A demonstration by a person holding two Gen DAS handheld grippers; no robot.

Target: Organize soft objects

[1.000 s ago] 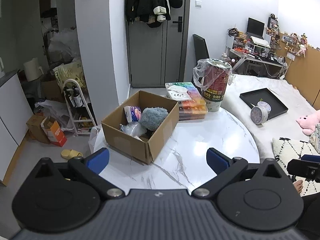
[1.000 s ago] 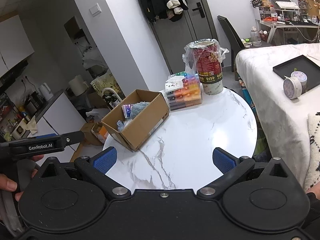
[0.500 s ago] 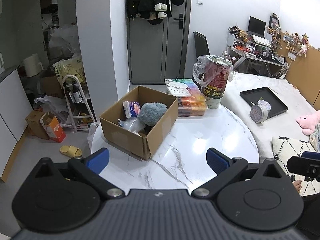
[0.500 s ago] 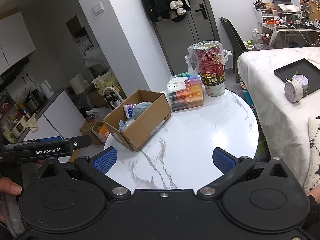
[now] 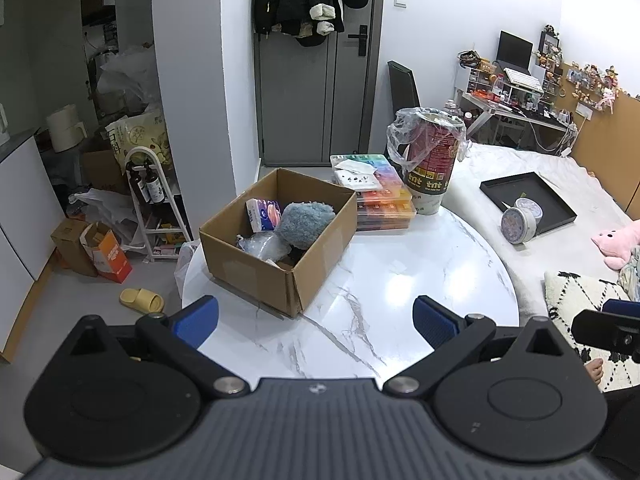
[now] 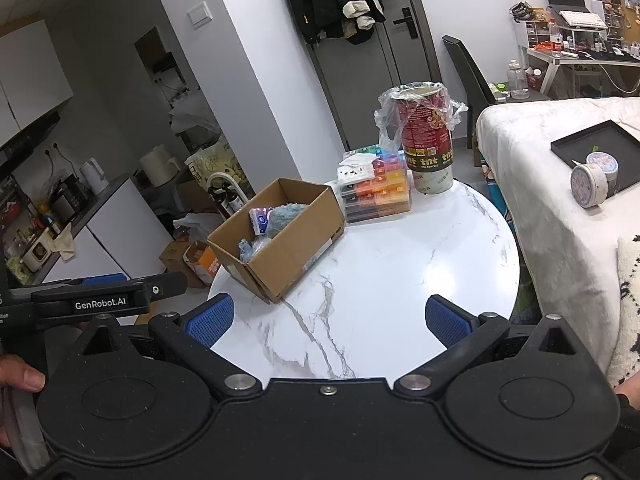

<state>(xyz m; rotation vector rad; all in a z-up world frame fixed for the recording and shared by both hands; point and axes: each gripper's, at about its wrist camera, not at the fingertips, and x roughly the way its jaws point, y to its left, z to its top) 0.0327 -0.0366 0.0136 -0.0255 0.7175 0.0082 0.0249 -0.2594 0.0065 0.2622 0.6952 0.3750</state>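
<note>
An open cardboard box (image 5: 256, 272) (image 6: 292, 248) sits on the left part of a round white marble table (image 5: 392, 280) (image 6: 384, 280). Inside lie a fluffy grey-blue soft item (image 5: 306, 222) (image 6: 286, 214), a tissue pack (image 5: 262, 214) (image 6: 260, 220) and a clear plastic bag (image 5: 262, 246). My left gripper (image 5: 316, 322) stands open near the table's front edge, nothing between its fingers. My right gripper (image 6: 326, 320) is open too, empty, also short of the box. A pink plush (image 5: 618, 240) lies on the bed at the right.
Behind the box stand stacked colourful organiser cases (image 5: 384, 200) (image 6: 378, 194) and a tall red cup with a plastic bag liner (image 5: 430, 164) (image 6: 426, 140). The bed holds a black tray (image 5: 528, 200) and a round tin (image 5: 518, 224). Floor clutter lies left of the table.
Both grippers have drawn back and risen slightly, so the box and table look a little farther and lower. Both stay open and empty.
</note>
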